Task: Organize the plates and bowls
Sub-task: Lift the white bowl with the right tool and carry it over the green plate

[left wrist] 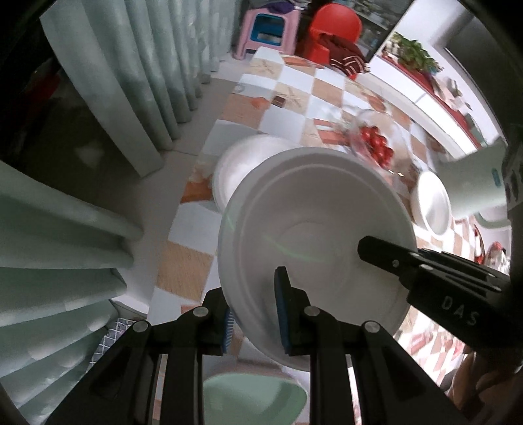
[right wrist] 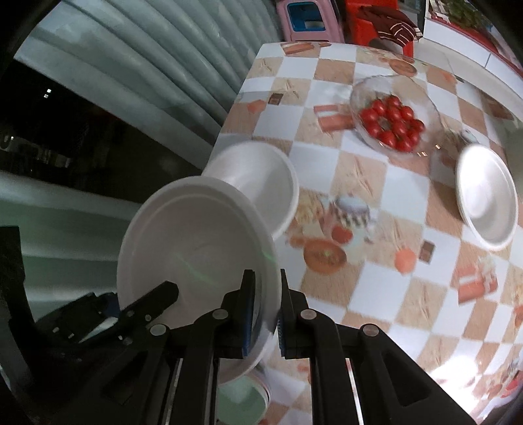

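Right wrist view: desk (right wrist: pixel 376 294) with tomato bowl (right wrist: pixel 390 122) as landmark | white plate (right wrist: pixel 196 242) lifted, both claws, right claw (right wrist: pixel 264 314) and left claw (left wrist: pixel 258 310), closed on its rim | progress early: white bowl (right wrist: pixel 261 183) left of tomatoes, small plate (right wrist: pixel 487 196) right, unstacked | left wrist view alone shows green bowl (left wrist: pixel 255 399) clearly under plate.

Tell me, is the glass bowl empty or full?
Not empty. The glass bowl holds a pile of small red tomatoes, though it isn't filled to the rim.

pale green curtains (left wrist: pixel 137 81), pink stool (left wrist: pixel 264 27), red chair (left wrist: pixel 336 29)
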Motion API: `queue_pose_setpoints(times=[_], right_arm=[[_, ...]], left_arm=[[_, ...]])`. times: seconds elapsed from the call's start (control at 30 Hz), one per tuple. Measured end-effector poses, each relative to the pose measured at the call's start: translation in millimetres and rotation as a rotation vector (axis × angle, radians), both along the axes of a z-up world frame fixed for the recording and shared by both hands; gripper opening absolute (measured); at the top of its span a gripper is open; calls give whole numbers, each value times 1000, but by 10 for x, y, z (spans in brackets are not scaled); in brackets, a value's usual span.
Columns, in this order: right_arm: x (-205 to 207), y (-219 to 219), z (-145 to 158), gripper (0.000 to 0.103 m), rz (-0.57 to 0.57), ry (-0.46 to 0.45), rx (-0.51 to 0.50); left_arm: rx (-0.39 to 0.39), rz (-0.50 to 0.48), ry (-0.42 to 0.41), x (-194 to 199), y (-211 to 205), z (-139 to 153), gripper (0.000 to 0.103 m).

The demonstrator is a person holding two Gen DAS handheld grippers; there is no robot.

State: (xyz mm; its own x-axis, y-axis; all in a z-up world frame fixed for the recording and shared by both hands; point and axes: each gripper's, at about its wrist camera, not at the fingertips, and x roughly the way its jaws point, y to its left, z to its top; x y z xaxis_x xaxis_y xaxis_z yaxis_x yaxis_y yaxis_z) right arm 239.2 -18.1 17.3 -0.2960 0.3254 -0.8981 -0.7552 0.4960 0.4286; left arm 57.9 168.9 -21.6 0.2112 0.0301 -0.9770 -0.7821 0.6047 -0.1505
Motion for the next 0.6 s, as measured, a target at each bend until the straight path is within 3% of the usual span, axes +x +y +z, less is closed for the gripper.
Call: queue_pose_setpoints(times=[0.33, 0.6], right_arm=[[108, 468, -400, 15, -4, 4, -29], [171, 592, -650, 15, -17, 8, -61]], left_arm=[[31, 45, 20, 230, 474, -276, 23], [19, 40, 29, 347, 574, -477, 23]])
